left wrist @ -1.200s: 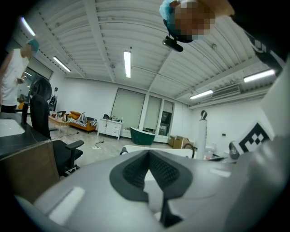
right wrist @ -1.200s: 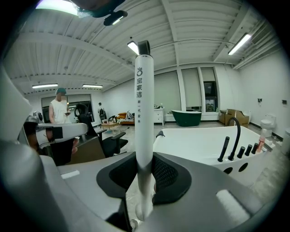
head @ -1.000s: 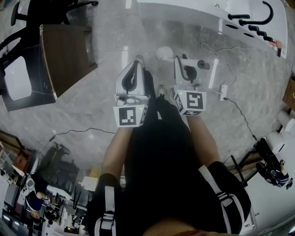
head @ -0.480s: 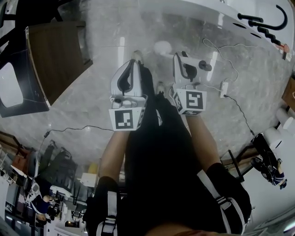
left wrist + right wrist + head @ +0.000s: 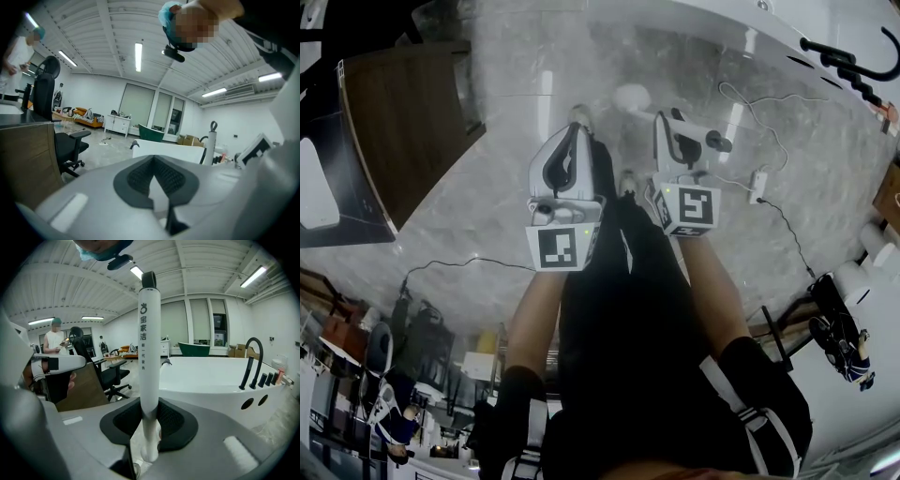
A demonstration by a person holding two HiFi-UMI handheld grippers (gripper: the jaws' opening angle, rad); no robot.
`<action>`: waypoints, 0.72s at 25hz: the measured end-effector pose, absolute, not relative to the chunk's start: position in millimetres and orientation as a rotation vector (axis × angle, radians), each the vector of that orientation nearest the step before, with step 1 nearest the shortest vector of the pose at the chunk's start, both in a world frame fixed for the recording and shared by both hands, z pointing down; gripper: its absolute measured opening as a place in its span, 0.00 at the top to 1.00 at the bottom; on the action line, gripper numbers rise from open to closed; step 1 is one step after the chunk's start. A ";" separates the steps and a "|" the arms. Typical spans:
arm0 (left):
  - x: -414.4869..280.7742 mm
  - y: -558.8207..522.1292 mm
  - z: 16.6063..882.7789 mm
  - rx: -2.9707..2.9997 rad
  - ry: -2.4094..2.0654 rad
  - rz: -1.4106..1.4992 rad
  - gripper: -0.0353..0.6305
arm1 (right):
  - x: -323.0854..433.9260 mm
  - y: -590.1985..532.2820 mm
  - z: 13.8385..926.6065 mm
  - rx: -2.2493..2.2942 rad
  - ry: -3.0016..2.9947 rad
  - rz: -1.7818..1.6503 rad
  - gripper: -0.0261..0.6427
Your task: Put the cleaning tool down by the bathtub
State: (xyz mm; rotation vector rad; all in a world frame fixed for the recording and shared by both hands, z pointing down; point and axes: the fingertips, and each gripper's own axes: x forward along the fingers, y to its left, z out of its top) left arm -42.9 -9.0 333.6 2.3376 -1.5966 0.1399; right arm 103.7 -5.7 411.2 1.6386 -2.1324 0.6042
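Note:
The cleaning tool (image 5: 148,338) is a white stick with a black cap and dark print, and it stands upright. My right gripper (image 5: 150,405) is shut on its lower part. From the head view the tool (image 5: 705,138) shows end-on, poking out of the right gripper (image 5: 667,118). The white bathtub (image 5: 211,376) with its black tap (image 5: 250,359) stands just beyond, and it runs along the top of the head view (image 5: 712,17). My left gripper (image 5: 577,123) hangs beside the right one. Its jaws (image 5: 152,161) meet at the tips with nothing between them.
A wooden desk (image 5: 403,117) stands at the left, with a black office chair (image 5: 65,140) past it. A power strip (image 5: 757,184) and cables (image 5: 469,266) lie on the marble floor. A round white thing (image 5: 631,97) sits on the floor ahead. A person in white (image 5: 55,341) stands far left.
Both grippers have sunk toward the floor, side by side. The right one still grips the tool. The desk has slid left in the head view.

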 end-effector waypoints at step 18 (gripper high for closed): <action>-52.9 -31.9 401.7 2.371 -1.532 0.173 0.94 | 85.9 -37.4 484.9 1.657 -2.079 0.627 0.83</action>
